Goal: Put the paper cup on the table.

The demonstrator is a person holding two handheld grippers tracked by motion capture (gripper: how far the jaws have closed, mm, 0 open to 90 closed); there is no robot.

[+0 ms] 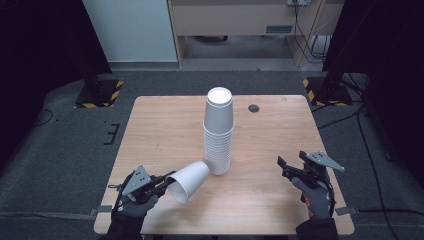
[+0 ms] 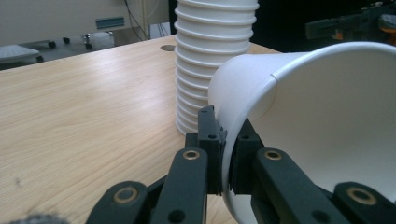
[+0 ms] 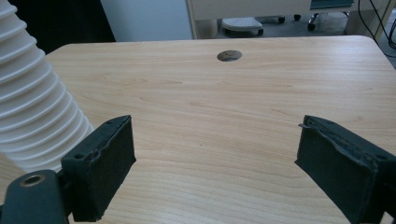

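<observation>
A tall stack of upside-down white paper cups (image 1: 219,131) stands in the middle of the wooden table (image 1: 165,125). My left gripper (image 1: 168,180) is shut on the rim of a single white cup (image 1: 188,180), which lies tilted just left of the stack's base, its mouth toward me. In the left gripper view the jaws pinch the single cup's (image 2: 327,126) wall, with the stack (image 2: 210,60) right behind it. My right gripper (image 1: 287,166) hovers open at the table's front right, holding nothing. In the right gripper view the right gripper (image 3: 215,163) has its pads wide apart, the stack (image 3: 32,112) at the left.
A round cable hole (image 1: 254,108) sits in the table's far right part. Beyond the table are a white panel (image 1: 132,30), a wooden cabinet (image 1: 240,20) and stands with yellow-black striped bases (image 1: 102,92).
</observation>
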